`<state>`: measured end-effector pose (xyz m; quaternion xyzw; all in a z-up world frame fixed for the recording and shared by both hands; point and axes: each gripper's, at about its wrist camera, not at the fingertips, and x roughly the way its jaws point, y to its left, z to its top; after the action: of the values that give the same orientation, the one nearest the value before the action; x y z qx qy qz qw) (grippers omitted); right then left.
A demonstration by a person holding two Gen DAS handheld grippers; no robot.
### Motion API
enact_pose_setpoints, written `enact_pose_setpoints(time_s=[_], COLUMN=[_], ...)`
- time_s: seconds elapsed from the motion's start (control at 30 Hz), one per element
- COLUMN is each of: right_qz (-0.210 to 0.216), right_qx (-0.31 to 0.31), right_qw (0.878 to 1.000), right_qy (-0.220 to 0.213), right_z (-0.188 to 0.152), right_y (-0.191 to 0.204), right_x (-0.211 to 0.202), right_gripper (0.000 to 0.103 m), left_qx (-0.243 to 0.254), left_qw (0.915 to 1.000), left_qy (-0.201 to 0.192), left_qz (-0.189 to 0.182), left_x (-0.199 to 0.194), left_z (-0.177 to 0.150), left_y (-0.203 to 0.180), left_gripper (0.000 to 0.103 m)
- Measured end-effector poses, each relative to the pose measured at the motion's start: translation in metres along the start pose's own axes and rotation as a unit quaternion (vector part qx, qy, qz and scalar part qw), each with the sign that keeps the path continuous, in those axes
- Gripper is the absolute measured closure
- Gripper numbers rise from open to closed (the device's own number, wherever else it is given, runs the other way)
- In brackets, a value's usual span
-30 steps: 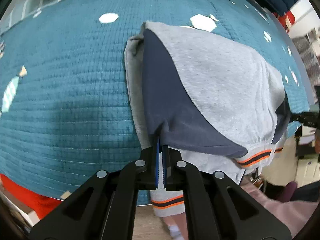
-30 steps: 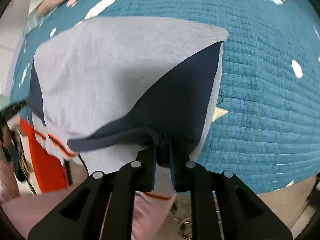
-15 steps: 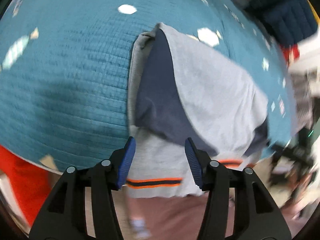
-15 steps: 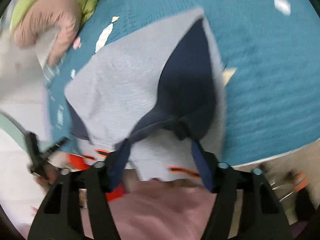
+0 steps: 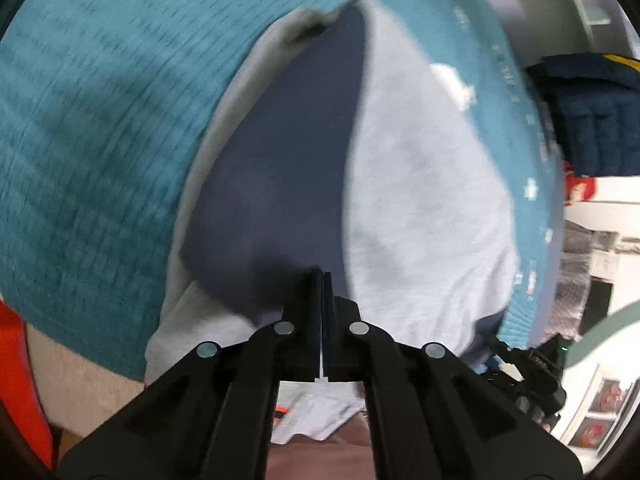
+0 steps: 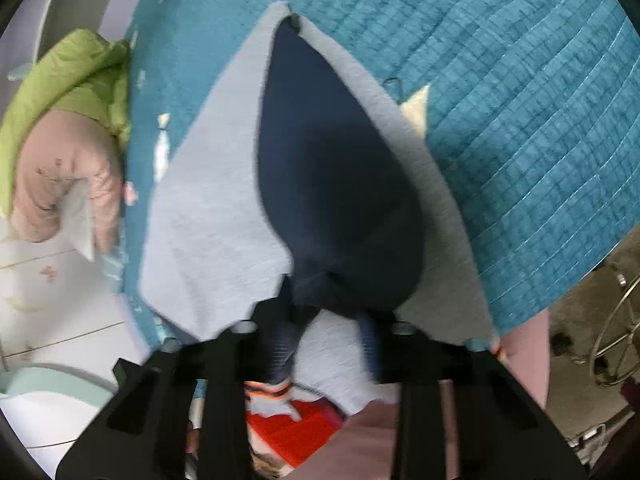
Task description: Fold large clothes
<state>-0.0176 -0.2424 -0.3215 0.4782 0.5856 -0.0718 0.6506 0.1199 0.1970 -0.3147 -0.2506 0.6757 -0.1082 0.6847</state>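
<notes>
A grey garment point(image 5: 424, 200) with navy sleeves point(image 5: 280, 168) lies folded on a teal quilted bed point(image 5: 100, 120), its hem with an orange stripe point(image 5: 282, 410) hanging over the near edge. My left gripper point(image 5: 322, 276) is shut, its tips over the navy sleeve; I cannot tell whether cloth is pinched. In the right wrist view the grey body point(image 6: 208, 216) and navy sleeve point(image 6: 336, 200) lie before my right gripper point(image 6: 328, 344), which is open with the cloth edge between its blue fingers point(image 6: 370, 338).
A green garment point(image 6: 76, 76) and a pink one point(image 6: 68, 168) lie at the bed's far left. A dark blue padded jacket point(image 5: 588, 120) sits off the bed's right. An orange object point(image 6: 296, 428) is below the bed edge.
The left gripper went from shut on the sleeve to open, and is now shut again closer over the sleeve. The right gripper let go of the sleeve and stays open.
</notes>
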Motion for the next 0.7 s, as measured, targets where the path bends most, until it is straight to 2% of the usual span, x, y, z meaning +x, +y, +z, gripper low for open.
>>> enact_pose_setpoints(time_s=[0.1, 0.17, 0.3, 0.33, 0.37, 0.4, 0.47, 0.5, 0.53, 0.57, 0.67, 0.7], right_qz=[-0.004, -0.006, -0.013, -0.015, -0.015, -0.014, -0.027, -0.034, -0.038, -0.035, -0.03, -0.034], right_qx=[-0.015, -0.018, -0.026, -0.027, -0.025, -0.024, -0.045, -0.06, -0.07, -0.071, -0.077, -0.076], right_qw=[1.0, 1.0, 0.999, 0.999, 1.0, 1.0, 0.999, 0.998, 0.997, 0.997, 0.997, 0.996], right_qy=[-0.014, -0.019, -0.014, -0.011, -0.008, -0.006, -0.01, -0.011, -0.011, -0.01, -0.004, -0.006], right_z=[-0.011, -0.017, -0.024, -0.024, -0.023, -0.023, -0.024, -0.025, -0.025, -0.025, -0.02, -0.018], right_y=[0.001, -0.004, -0.015, -0.017, -0.021, -0.017, -0.01, -0.004, 0.001, 0.005, 0.013, 0.014], right_x=[-0.01, -0.018, -0.018, -0.015, -0.014, -0.011, -0.009, -0.008, -0.007, -0.006, 0.0, 0.003], right_gripper=[0.099, 0.1, 0.101, 0.101, 0.1, 0.1, 0.1, 0.097, 0.096, 0.096, 0.096, 0.096], left_qx=[0.022, 0.023, -0.009, -0.023, -0.029, -0.024, -0.012, -0.011, -0.015, -0.022, -0.034, -0.045], left_qw=[0.9995, 0.9988, 0.998, 0.9983, 0.9989, 0.9993, 0.9988, 0.9984, 0.9981, 0.9983, 0.9983, 0.9972], left_qy=[-0.018, -0.032, -0.039, -0.035, -0.032, -0.028, -0.03, -0.034, -0.036, -0.032, -0.018, -0.017], left_qz=[0.017, 0.03, 0.049, 0.042, 0.018, -0.009, -0.036, -0.043, -0.048, -0.043, -0.045, -0.057], left_x=[-0.012, -0.024, -0.035, -0.035, -0.035, -0.036, -0.037, -0.036, -0.033, -0.028, -0.012, -0.008], left_z=[-0.016, -0.024, -0.034, -0.034, -0.033, -0.032, -0.029, -0.026, -0.021, -0.017, -0.005, -0.001], left_y=[-0.003, 0.001, 0.03, 0.036, 0.037, 0.035, 0.029, 0.025, 0.023, 0.021, 0.018, 0.02], left_gripper=[0.103, 0.103, 0.103, 0.103, 0.103, 0.103, 0.103, 0.1, 0.085, 0.077, 0.067, 0.065])
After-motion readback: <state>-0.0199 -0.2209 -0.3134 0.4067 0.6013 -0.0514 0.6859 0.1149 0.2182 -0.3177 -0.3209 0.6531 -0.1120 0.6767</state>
